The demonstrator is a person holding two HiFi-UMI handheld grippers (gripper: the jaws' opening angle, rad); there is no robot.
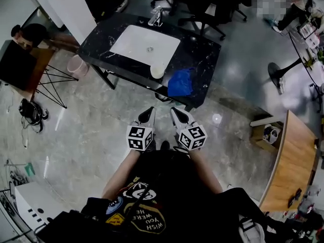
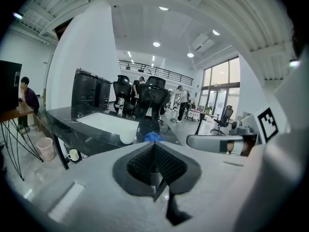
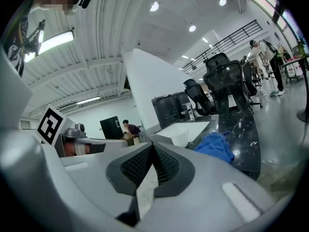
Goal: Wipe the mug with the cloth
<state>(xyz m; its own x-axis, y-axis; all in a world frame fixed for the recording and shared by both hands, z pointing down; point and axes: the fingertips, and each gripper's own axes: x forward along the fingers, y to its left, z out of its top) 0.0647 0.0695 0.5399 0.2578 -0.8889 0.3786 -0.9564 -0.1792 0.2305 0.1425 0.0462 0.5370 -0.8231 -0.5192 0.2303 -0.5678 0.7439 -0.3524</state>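
A white mug (image 1: 157,71) stands on the black marble counter (image 1: 202,49) at the front rim of a white sink (image 1: 145,44). A crumpled blue cloth (image 1: 180,82) lies just right of the mug, near the counter's front edge. My left gripper (image 1: 150,112) and right gripper (image 1: 175,112) are held side by side close to my body, over the floor and short of the counter. Both are shut with nothing between the pads. The left gripper view shows the mug (image 2: 127,138) and cloth (image 2: 153,136) ahead of its jaws. In the right gripper view the mug (image 3: 182,137) and cloth (image 3: 216,146) lie beyond its closed jaws.
A faucet (image 1: 156,16) rises behind the sink. A pink bin (image 1: 77,66) stands left of the counter, and a small white cup (image 2: 73,154) sits on the floor beneath it. Office chairs (image 1: 202,9) stand behind. A wooden table (image 1: 291,161) is at the right.
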